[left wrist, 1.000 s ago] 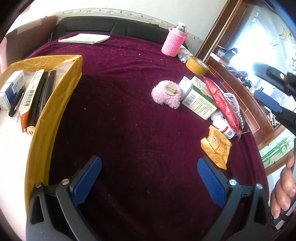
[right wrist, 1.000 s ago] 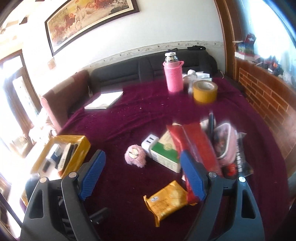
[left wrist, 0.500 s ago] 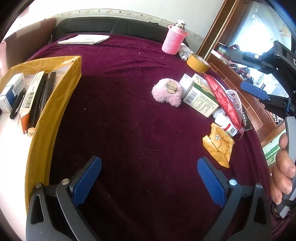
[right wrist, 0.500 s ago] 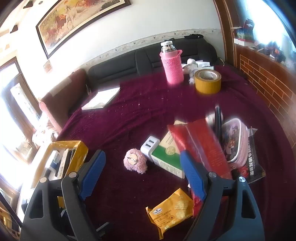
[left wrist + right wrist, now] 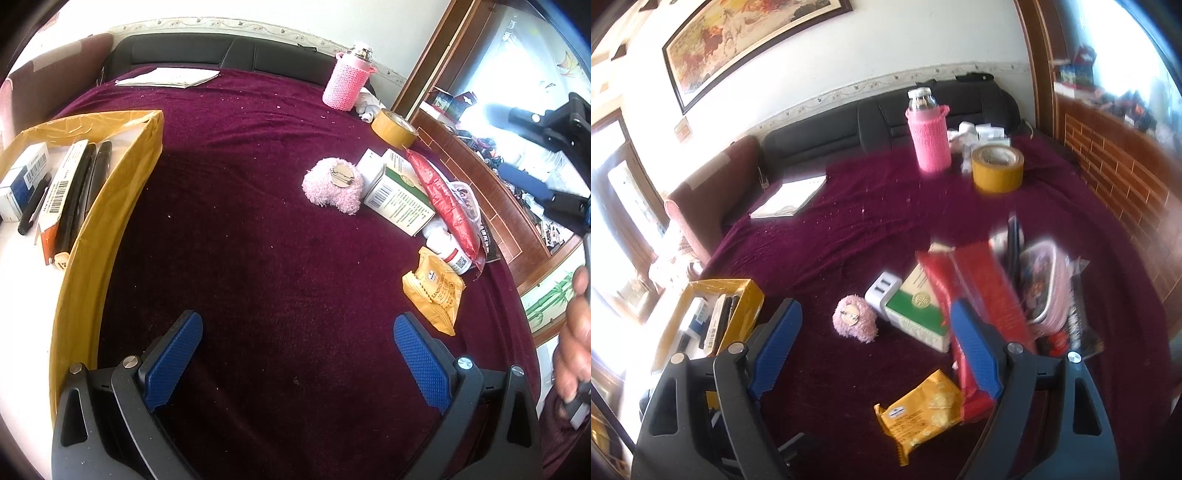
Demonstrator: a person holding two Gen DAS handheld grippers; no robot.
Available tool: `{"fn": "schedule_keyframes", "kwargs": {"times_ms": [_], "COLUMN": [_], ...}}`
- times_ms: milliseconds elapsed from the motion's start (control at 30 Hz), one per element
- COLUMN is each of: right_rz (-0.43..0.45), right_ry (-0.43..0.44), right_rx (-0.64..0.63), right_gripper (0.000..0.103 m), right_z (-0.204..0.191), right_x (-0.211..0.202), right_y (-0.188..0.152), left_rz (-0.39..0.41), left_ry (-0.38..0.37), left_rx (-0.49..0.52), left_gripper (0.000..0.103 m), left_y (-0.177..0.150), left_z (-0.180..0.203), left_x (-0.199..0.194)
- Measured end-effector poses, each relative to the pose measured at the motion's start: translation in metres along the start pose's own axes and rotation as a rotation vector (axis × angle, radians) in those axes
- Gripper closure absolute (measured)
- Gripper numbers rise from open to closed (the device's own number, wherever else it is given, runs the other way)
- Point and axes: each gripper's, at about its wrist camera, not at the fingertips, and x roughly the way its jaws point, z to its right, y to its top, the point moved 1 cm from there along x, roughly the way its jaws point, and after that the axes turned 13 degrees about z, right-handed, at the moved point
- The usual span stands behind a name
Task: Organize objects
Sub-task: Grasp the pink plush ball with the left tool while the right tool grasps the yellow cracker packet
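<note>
A: A table under a dark maroon velvet cloth (image 5: 258,229) fills both wrist views. How are the hands posed?

B: Both tools angle down toward the cloth. The left gripper (image 5: 297,354), low in its frame, stands released, blue pads wide apart over bare velvet with nothing between them. The right gripper (image 5: 875,350) is likewise spread and empty, above the lower centre of its frame. At the right edge of the left view, the person's right hand (image 5: 576,325) wraps a handle.

A: Where is there room to move?

B: The middle of the cloth is open. A yellow tape-covered cardboard box (image 5: 110,206) sits at the left edge; the loose things crowd the right side, close to the table's edge.

A: Count them, biggest first.

B: One box, holding one white-and-blue carton, some dark pens and a barcoded packet. One pink knit-sleeved flask (image 5: 929,138) at the far edge, one roll of yellow-brown tape (image 5: 997,168) just beside it, one white notebook (image 5: 790,197) upper left. In the cluster: one long red foil packet (image 5: 982,295) lying over one green-and-white carton (image 5: 916,314), one pink oval lidded container (image 5: 1045,288), one yellow snack pouch (image 5: 919,410), one fluffy pink pompom with a metal clip (image 5: 855,323), one white USB charger (image 5: 882,290), one small white bottle (image 5: 447,247).
</note>
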Motion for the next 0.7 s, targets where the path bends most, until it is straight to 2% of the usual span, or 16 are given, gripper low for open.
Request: {"fn": "schedule_keyframes", "kwargs": {"times_ms": [100,267,367,500,567,633,700], "right_rz": [-0.032,-0.276,-0.361,-0.397,-0.383,-0.373,-0.414], "right_ry": [-0.005,0.016,0.041,0.17,0.224,0.234,0.236], "right_rx": [-0.031,-0.068,-0.046,0.012,0.013,-0.029,-0.037], "right_gripper": [0.02,0.02,0.02,0.02,0.02,0.02,0.02], "right_z": [0.001,0.004,0.0,-0.017,-0.032,-0.048,-0.057], "right_x": [0.005,0.051,0.076,0.099,0.111,0.126,0.154], "right_y": [0.009,0.003,-0.006,-0.005,0.0,0.005,0.0], "left_rz": [0.006,0.014,0.022,0.028,0.029,0.03,0.031], "left_ry": [-0.013,-0.031,-0.05,-0.066,-0.07,-0.074,-0.078], "left_rx": [-0.017,-0.037,-0.056,-0.072,-0.076,-0.079,-0.082], "left_gripper": [0.002,0.002,0.002,0.002,0.002,0.002,0.002], "left_y": [0.001,0.001,0.002,0.002,0.002,0.002,0.002], "left_z": [-0.002,-0.005,-0.008,-0.01,-0.011,-0.012,-0.013], "left_x": [0.0,-0.002,-0.003,-0.005,-0.005,-0.005,-0.006]}}
